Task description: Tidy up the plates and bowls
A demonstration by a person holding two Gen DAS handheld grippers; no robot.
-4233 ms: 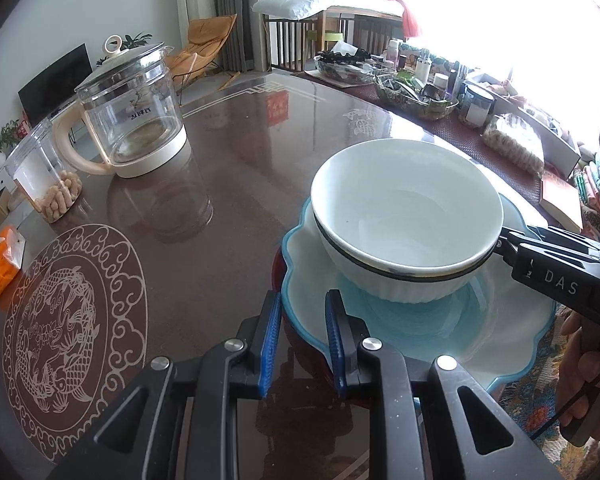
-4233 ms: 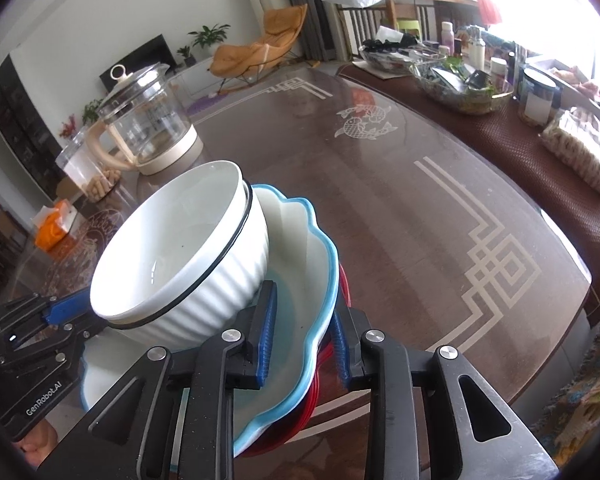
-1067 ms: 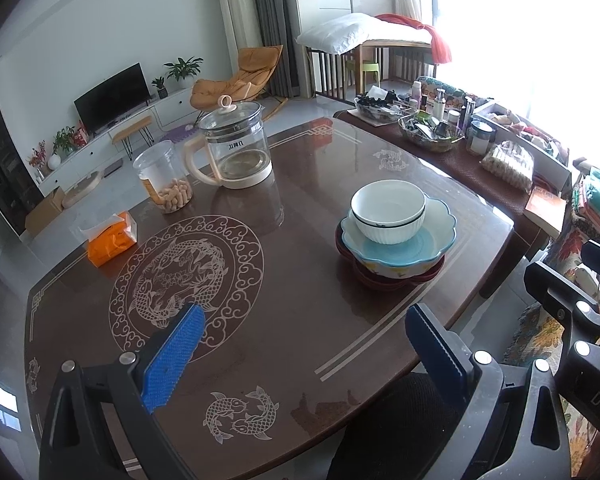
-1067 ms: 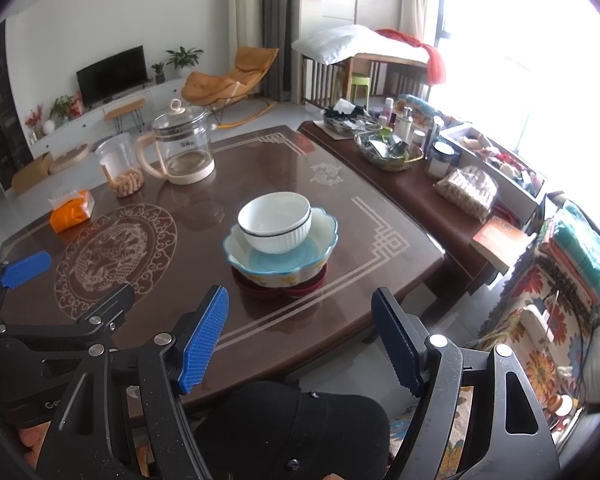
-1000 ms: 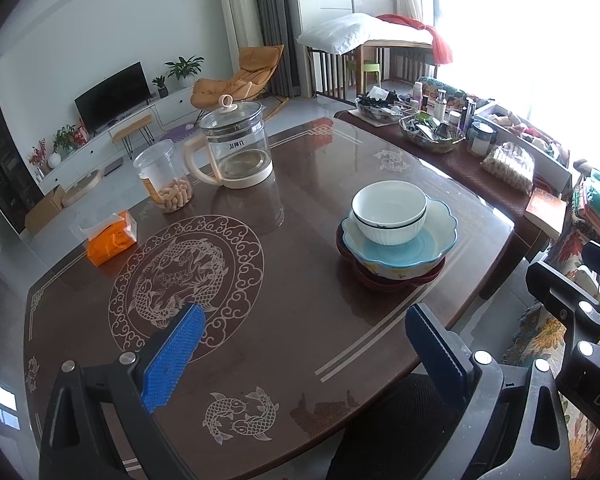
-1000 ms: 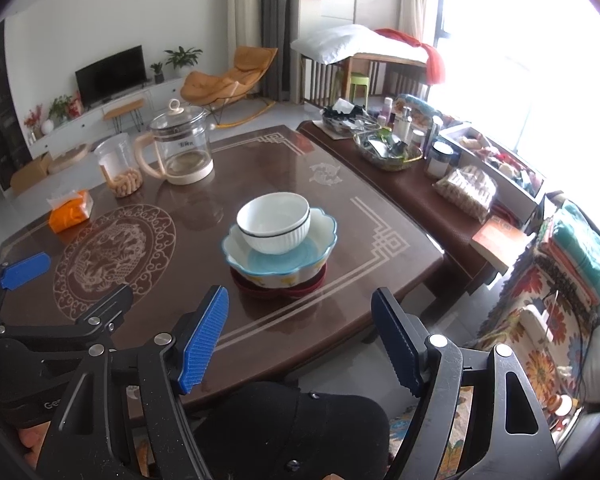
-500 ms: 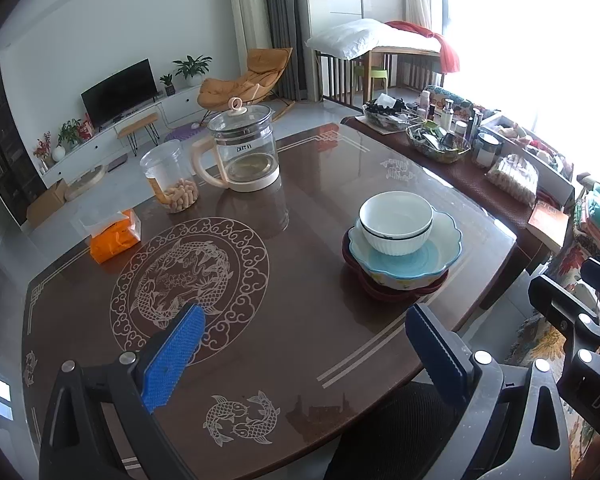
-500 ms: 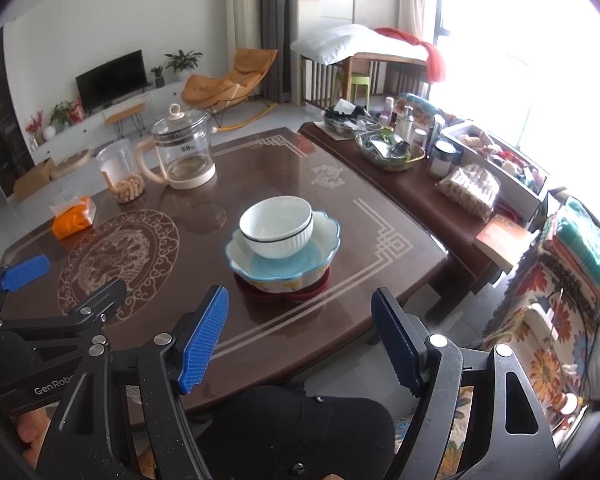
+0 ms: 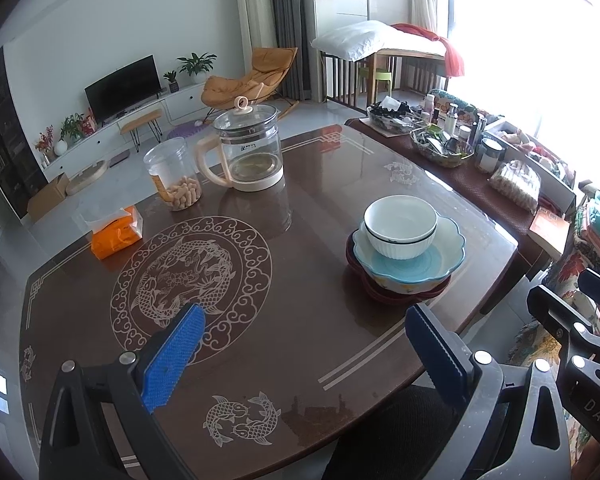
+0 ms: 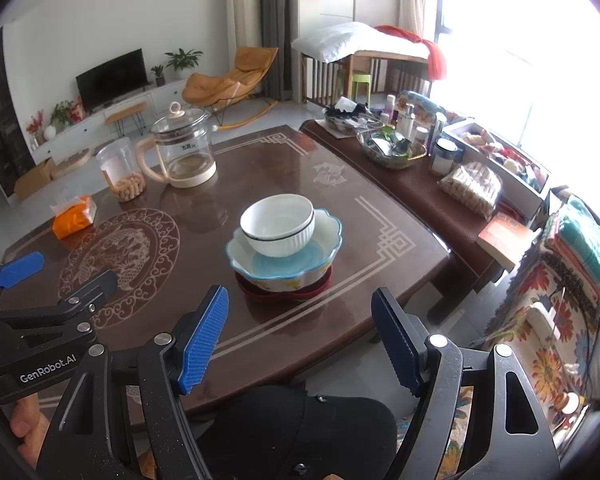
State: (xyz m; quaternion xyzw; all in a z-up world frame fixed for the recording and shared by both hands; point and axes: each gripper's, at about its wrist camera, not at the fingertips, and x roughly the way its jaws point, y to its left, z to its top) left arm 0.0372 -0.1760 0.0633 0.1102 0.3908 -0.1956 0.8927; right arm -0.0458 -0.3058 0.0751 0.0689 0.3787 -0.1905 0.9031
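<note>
Now we hold both claws back from the tabletop [image 9: 300,344], each spread wide and gripping nothing. Our left claw [image 9: 304,344] hangs over the near edge, and our right claw [image 10: 300,340] sits beyond that edge, above a black cap [image 10: 300,428].

Our stack stands upright toward the right side of the tabletop, well apart from both claws. A white bowl [image 9: 400,226] with a dark line under its rim sits mouth up inside a scalloped blue dish [image 9: 410,264], set a little toward the dish's far left side. The blue dish rests on a dark red plate [image 9: 380,292], which lies flat on the tabletop. All of these are round, so no long axis shows; every opening faces up.

Far left of the stack we see a glass kettle [image 9: 250,148] with a cream handle, then a clear jar [image 9: 174,178] of peanuts beside it, and an orange tissue pack [image 9: 116,234] nearer the left edge. Between these and our claws lies a round fish pattern [image 9: 192,280] set into the surface. To the right, a lower side table [image 10: 432,204] carries bottles, a glass basket and a packet of snacks. Nothing stands between the claws and the stack.
</note>
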